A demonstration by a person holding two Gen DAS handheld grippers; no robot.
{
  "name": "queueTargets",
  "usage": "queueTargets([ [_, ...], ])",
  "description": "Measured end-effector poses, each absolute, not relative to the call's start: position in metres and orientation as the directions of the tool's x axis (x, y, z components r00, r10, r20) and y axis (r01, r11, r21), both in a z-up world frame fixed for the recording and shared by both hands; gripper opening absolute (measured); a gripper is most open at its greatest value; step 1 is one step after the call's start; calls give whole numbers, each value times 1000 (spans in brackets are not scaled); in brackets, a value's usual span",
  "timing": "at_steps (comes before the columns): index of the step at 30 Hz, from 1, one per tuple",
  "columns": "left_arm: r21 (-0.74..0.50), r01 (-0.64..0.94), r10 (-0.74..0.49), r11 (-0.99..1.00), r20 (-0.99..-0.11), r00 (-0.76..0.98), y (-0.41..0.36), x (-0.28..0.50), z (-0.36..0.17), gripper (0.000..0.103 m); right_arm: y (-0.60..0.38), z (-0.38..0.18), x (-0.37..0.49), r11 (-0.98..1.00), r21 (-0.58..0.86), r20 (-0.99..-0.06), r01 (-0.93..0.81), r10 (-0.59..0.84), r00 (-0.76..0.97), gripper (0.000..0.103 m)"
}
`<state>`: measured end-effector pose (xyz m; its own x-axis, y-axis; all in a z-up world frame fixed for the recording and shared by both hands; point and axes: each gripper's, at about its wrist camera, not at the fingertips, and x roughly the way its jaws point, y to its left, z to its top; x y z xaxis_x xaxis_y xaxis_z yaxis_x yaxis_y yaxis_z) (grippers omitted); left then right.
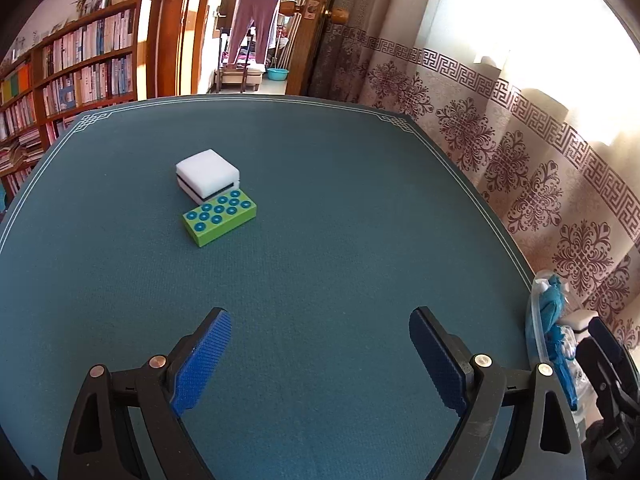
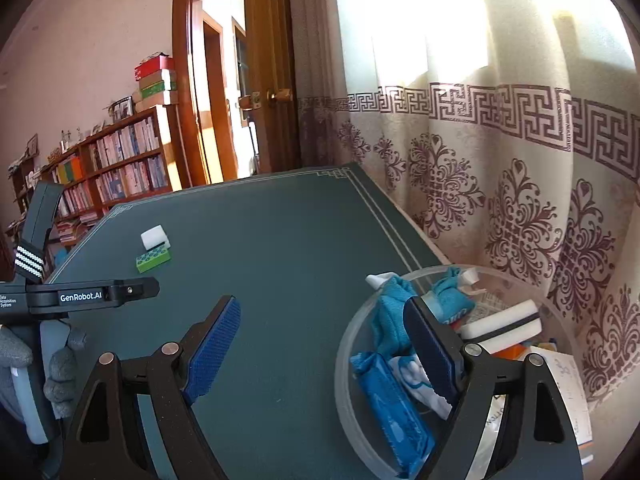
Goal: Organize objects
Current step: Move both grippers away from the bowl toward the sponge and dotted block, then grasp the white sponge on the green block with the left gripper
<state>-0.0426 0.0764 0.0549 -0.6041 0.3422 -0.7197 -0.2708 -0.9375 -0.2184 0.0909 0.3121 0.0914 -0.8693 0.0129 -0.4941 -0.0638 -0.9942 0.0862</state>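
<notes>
Left tool [image 1: 320,354] hangs low over the green bench [image 1: 340,220], its blue-padded fingers [image 1: 202,364] spread wide with only bare felt between them; it grips nothing. Farther out on the bench, left of centre, a white sponge block [image 1: 208,174] with a dark band around its side touches a green toy brick [image 1: 219,217] studded with blue rings; the brick lies flat, just nearer the camera than the sponge. At the right edge of this view a clear round bin [image 1: 534,320] shows in part, with blue cloth inside, and the dark body of the other tool stands beside it. A bookshelf [image 1: 80,64] and a patterned curtain [image 1: 520,160] stand beyond the bench.

From the right wrist, the right tool [image 2: 322,350] is likewise spread open and holds nothing. Its left finger hangs over bare felt; its right finger [image 2: 430,350] crosses in front of the clear round bin [image 2: 344,360], which sits at the bench's near right corner. Inside the bin lie a blue wipes packet [image 2: 394,404], blue cloth pieces [image 2: 390,314], a white sponge [image 2: 502,322] and some paper or cards. The white sponge block [image 2: 154,236] and green toy brick [image 2: 153,260] sit touching, well apart from the bin, far left on the bench. The left tool [image 2: 92,294], marked GenRobot.AI, reaches in from the left edge, held by a grey-gloved hand [image 2: 60,376].
</notes>
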Motion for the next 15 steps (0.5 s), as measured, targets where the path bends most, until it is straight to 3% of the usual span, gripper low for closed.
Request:
queueTargets([
  [15,-163,-119,201,-979,-726,-658,1,-84,58,93,222,55,-21,-961,193,-630,199,-277,-725,85],
])
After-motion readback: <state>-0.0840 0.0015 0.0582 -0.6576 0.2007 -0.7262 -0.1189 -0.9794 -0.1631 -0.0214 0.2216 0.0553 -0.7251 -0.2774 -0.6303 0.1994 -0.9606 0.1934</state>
